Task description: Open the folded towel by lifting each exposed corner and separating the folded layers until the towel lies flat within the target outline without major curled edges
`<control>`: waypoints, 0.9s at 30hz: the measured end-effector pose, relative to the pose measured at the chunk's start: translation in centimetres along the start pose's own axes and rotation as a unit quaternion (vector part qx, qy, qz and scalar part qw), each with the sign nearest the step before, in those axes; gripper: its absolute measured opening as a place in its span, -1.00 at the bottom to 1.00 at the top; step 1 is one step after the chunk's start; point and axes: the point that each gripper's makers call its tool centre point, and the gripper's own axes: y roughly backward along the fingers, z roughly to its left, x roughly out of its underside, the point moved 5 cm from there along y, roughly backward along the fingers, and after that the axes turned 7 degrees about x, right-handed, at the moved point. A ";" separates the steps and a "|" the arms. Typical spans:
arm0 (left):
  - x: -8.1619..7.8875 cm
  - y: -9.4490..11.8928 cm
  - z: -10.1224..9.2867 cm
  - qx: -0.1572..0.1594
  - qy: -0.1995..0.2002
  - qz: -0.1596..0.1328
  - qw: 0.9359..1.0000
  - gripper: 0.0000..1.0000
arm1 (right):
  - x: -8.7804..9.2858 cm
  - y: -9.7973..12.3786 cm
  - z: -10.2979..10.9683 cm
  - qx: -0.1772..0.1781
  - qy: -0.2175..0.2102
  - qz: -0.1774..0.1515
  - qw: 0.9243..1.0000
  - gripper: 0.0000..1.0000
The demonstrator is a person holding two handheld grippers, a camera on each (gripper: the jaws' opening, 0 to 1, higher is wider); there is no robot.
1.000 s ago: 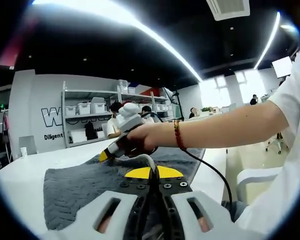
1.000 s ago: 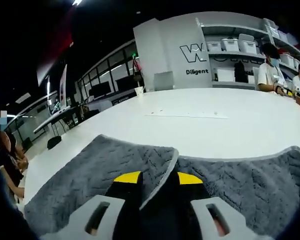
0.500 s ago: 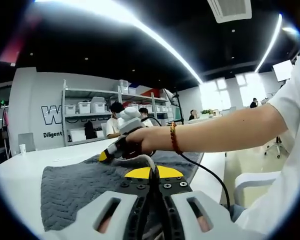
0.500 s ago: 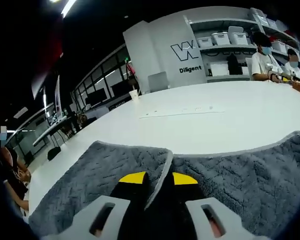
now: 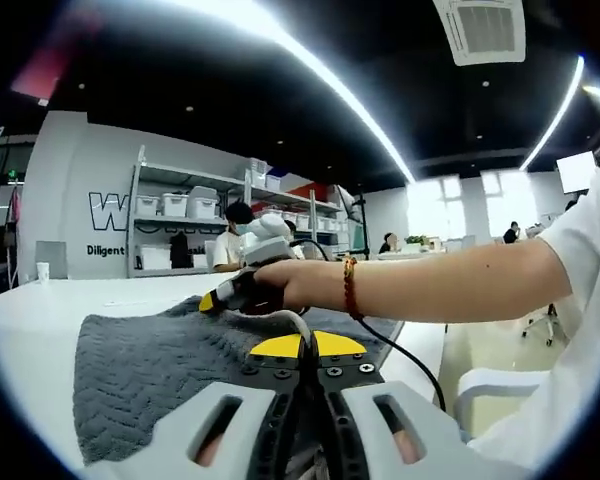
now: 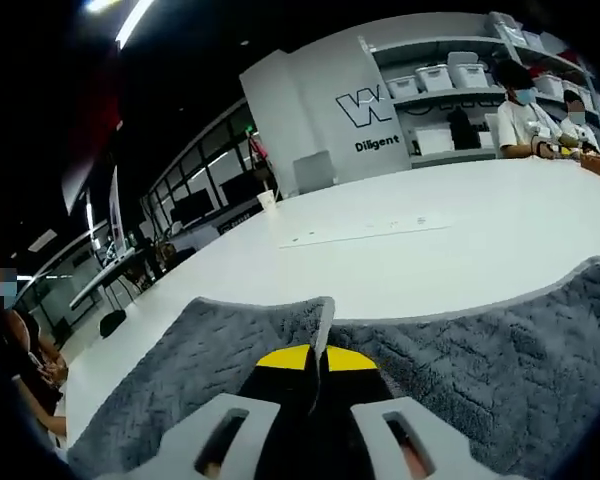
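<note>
We see a towel (image 6: pixel 500 350) of plush, ribbed grey cloth on a smooth, perhaps matt white table (image 6: pixel 430 260).

White table (image 6: pixel 460 240) carries a paper cup (image 6: pixel 268 199) near its far edge. Wall shelving (image 6: pixel 450 100) holds white storage bins (image 6: pixel 462 72). Two seated people (image 6: pixel 520 110) face the shelving. Ceiling light strip (image 5: pixel 320 70) and air-conditioning vent (image 5: pixel 480 28) overhead.

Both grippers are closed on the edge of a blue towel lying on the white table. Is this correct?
Not quite: the towel is grey, not blue, as the right gripper view shows. The rest holds: the right gripper and left gripper are each shut on its edge, on the white table.
</note>
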 end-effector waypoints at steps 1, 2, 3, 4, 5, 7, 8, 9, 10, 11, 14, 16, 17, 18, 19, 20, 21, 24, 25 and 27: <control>0.0 0.0 0.0 0.000 0.000 -0.001 1.000 -1.00 | -0.1 0.0 0.0 -0.001 -0.001 -0.001 1.000 -1.00; -0.1 0.0 0.0 0.000 0.002 0.000 1.000 -1.00 | -0.3 0.1 0.1 -0.001 -0.012 -0.004 1.000 -1.00; -0.1 0.0 0.0 0.000 0.002 0.000 1.000 -1.00 | -0.4 0.1 0.1 -0.002 -0.012 -0.006 1.000 -1.00; -0.1 0.1 0.0 0.000 0.004 0.002 1.000 -1.00 | -0.5 0.1 0.2 -0.002 -0.016 -0.008 1.000 -1.00; -0.2 0.2 0.0 -0.002 0.004 0.001 1.000 -1.00 | -0.7 0.2 0.3 -0.002 -0.015 -0.010 1.000 -1.00; -0.4 0.2 0.0 -0.001 0.003 0.001 1.000 -1.00 | -1.2 0.1 0.4 0.000 -0.013 -0.012 1.000 -1.00; -0.5 0.3 0.0 -0.001 0.001 0.002 1.000 -1.00 | -1.6 0.2 0.5 -0.001 -0.013 -0.017 1.000 -1.00; -0.6 0.4 0.0 -0.002 -0.001 0.002 1.000 -1.00 | -1.8 0.2 0.6 -0.002 -0.015 -0.019 1.000 -1.00; -0.6 0.4 0.0 -0.001 -0.002 0.002 1.000 -1.00 | -2.1 0.2 0.7 -0.005 -0.016 -0.021 1.000 -1.00; -0.7 0.5 -0.2 0.005 -0.003 0.003 1.000 -1.00 | -2.3 0.1 0.8 -0.006 -0.019 -0.021 1.000 -1.00; -0.8 0.7 -0.3 0.009 0.000 0.003 1.000 -1.00 | -2.7 0.1 1.0 -0.010 -0.029 -0.024 0.999 -1.00; -1.0 0.9 -0.2 0.005 -0.012 0.003 1.000 -1.00 | -3.3 0.4 1.4 -0.018 -0.070 -0.034 0.997 -1.00; -1.2 1.0 -0.2 0.005 -0.011 0.002 1.000 -1.00 | -3.4 0.4 1.6 -0.022 -0.070 -0.034 0.997 -1.00; -1.4 1.2 -0.1 0.004 -0.010 -0.005 1.000 -1.00 | -3.5 0.5 1.8 -0.021 -0.066 -0.035 0.997 -1.00; -1.5 1.3 0.0 0.005 -0.009 -0.006 1.000 -1.00 | -3.5 0.6 2.0 -0.021 -0.064 -0.036 0.997 -1.00; -1.6 1.4 0.0 0.005 -0.007 -0.007 1.000 -1.00 | -3.5 0.7 2.2 -0.020 -0.063 -0.037 0.997 -1.00; -1.8 1.5 0.1 0.006 -0.006 -0.010 1.000 -1.00 | -3.4 0.9 2.5 -0.021 -0.063 -0.038 0.997 -1.00; -2.1 1.9 0.1 0.012 -0.001 -0.019 1.000 -1.00 | -4.0 0.7 3.1 -0.030 -0.066 -0.040 0.997 -1.00; -2.2 2.1 0.1 0.012 -0.002 -0.021 1.000 -1.00 | -4.3 0.6 3.2 -0.031 -0.067 -0.042 0.996 -1.00; -2.5 2.4 0.4 0.011 0.005 -0.029 1.000 -1.00 | -4.8 0.4 3.4 -0.033 -0.073 -0.042 0.996 -1.00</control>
